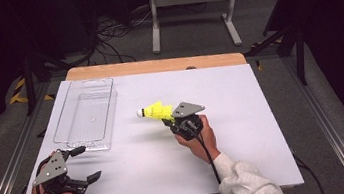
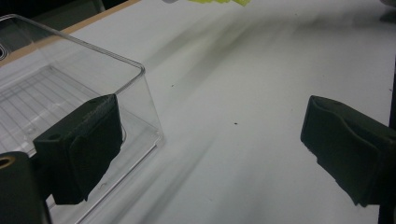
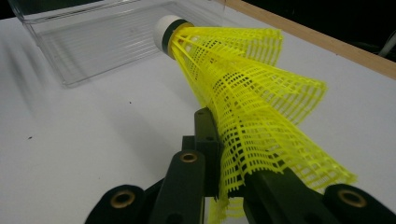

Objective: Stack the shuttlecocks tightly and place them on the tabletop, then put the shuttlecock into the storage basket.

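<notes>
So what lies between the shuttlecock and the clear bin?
Nothing: in the high view, only bare white table separates the shuttlecock, held in the right claw, from the clear bin.

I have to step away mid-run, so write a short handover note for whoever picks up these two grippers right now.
Right gripper: shut on the yellow shuttlecock, pinching its mesh skirt, cork end pointing toward the clear bin; it is held above the white table.
Left gripper: open, holding nothing, resting near the bin's near corner.
Clear bin: at the table's far left, nothing in it.
Done: shuttlecock picked up.
Left: probably carry it over the bin and release it inside.
</notes>
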A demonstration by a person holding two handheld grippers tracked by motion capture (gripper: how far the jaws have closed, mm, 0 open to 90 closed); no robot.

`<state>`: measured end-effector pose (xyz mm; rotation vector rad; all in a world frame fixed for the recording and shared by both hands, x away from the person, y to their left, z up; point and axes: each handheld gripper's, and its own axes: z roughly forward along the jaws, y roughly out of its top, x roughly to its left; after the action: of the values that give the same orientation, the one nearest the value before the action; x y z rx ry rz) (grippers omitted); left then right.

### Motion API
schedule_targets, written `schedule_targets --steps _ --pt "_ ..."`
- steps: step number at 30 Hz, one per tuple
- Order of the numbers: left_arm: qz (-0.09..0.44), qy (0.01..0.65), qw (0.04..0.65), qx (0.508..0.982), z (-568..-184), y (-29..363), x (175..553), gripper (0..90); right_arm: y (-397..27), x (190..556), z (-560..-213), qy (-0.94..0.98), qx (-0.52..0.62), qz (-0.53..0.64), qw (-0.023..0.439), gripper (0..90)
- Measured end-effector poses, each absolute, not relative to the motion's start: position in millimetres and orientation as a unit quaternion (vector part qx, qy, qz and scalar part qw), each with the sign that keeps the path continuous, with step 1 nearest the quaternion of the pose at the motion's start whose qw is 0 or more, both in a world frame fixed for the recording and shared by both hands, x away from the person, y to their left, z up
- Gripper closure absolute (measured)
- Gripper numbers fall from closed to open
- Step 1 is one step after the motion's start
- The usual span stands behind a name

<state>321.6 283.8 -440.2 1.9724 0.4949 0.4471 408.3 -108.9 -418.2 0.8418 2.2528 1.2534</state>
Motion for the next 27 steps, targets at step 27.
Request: schedule_targets --steps 27 --pt "0.189 0.201 0.501 0.82 -440 284 323 6.1 -121 400 -404 0.796 0.304 0.479 0.212 88.1"
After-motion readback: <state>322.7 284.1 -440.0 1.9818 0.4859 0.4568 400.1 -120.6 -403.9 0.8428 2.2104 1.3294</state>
